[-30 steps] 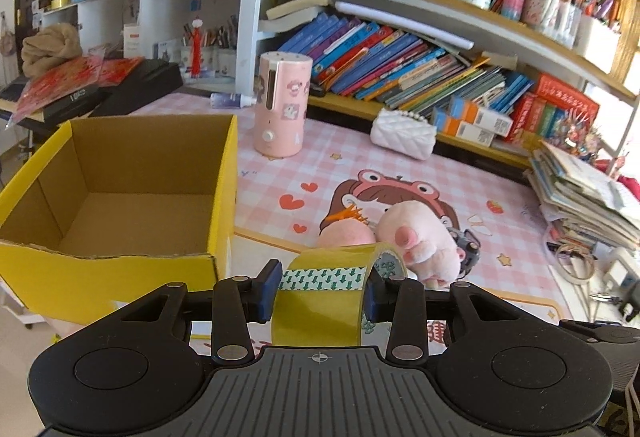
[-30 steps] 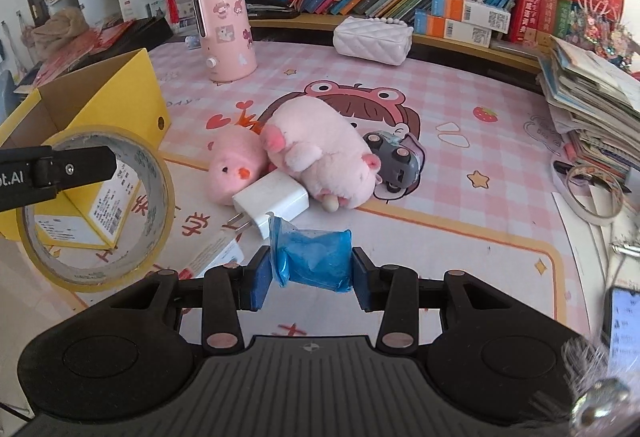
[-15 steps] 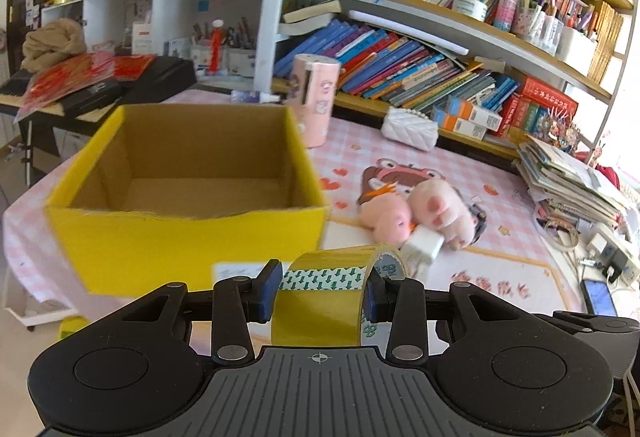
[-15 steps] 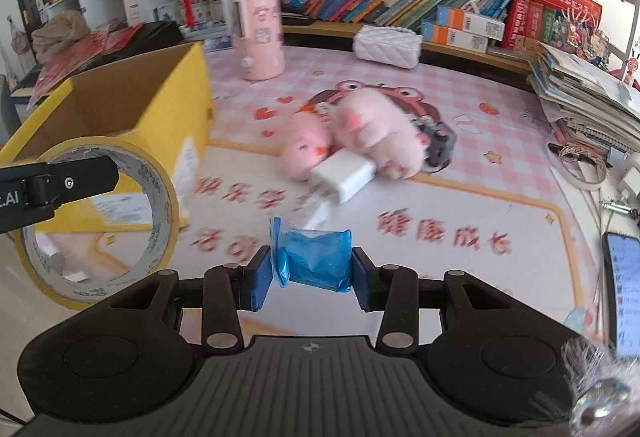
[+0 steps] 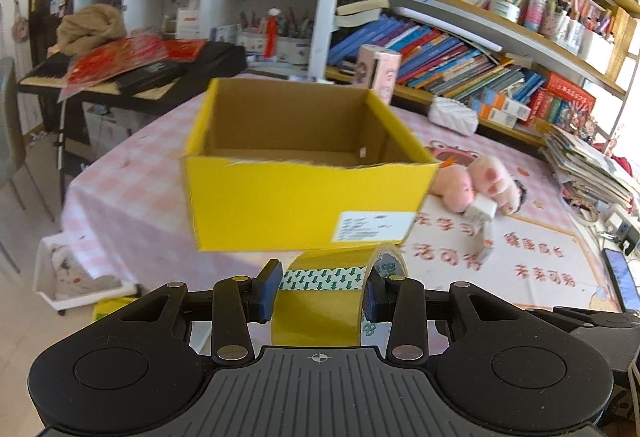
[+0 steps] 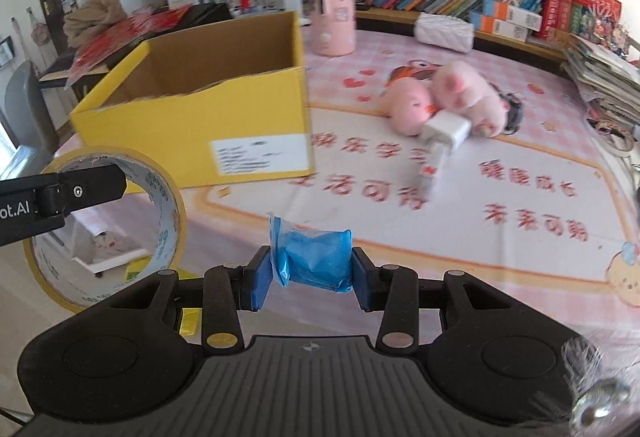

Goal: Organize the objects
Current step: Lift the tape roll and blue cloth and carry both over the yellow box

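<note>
My left gripper [image 5: 320, 287] is shut on a yellow roll of tape [image 5: 324, 297], held in the air in front of the open yellow cardboard box [image 5: 304, 197]. The roll also shows at the left of the right wrist view [image 6: 108, 229]. My right gripper [image 6: 308, 279] is shut on a blue plastic packet [image 6: 316, 263], held above the table's near edge, right of the box [image 6: 200, 129]. The box's floor is mostly hidden behind its front wall. Two pink plush toys [image 6: 440, 97], a white charger [image 6: 446, 129] and a small tube [image 6: 430, 173] lie on the pink mat.
A pink cylinder [image 6: 332, 13] and a white quilted purse [image 6: 444, 31] stand behind the box and toys. Bookshelves [image 5: 460, 49] line the back. A paper stack [image 6: 604, 81] lies at the right edge. A white bin [image 5: 76, 273] sits on the floor left of the table.
Both grippers have pulled back from the table with their loads still held. The box and the toys now look farther away, and the table's near edge and the floor have come into view.
</note>
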### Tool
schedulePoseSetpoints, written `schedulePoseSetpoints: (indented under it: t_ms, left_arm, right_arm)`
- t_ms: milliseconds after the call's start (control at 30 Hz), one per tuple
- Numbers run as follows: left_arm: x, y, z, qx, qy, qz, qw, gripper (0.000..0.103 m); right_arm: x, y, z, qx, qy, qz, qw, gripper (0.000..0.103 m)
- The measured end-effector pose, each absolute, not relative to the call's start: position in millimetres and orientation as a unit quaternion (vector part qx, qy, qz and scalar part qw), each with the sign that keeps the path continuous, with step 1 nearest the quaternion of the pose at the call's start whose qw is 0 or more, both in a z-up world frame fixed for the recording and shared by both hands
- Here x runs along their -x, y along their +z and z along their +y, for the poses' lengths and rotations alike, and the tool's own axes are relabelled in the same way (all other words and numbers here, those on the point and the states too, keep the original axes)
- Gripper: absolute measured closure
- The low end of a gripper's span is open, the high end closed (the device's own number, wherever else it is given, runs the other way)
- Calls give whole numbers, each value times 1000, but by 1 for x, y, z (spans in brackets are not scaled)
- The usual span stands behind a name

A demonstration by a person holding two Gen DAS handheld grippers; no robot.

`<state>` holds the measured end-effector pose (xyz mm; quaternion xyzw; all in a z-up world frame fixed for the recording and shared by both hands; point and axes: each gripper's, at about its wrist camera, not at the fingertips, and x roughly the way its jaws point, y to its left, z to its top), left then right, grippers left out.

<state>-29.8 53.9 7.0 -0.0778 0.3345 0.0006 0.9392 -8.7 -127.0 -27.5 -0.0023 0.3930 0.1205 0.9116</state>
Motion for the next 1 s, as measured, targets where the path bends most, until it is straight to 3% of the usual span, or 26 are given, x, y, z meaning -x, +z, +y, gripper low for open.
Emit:
schedulePoseSetpoints:
  t_ms: [1000]
  left_arm:
    - [54,21,108,101,12,297,949,65]
  right_arm:
    - [27,-10,-70,24,137,370,918,64]
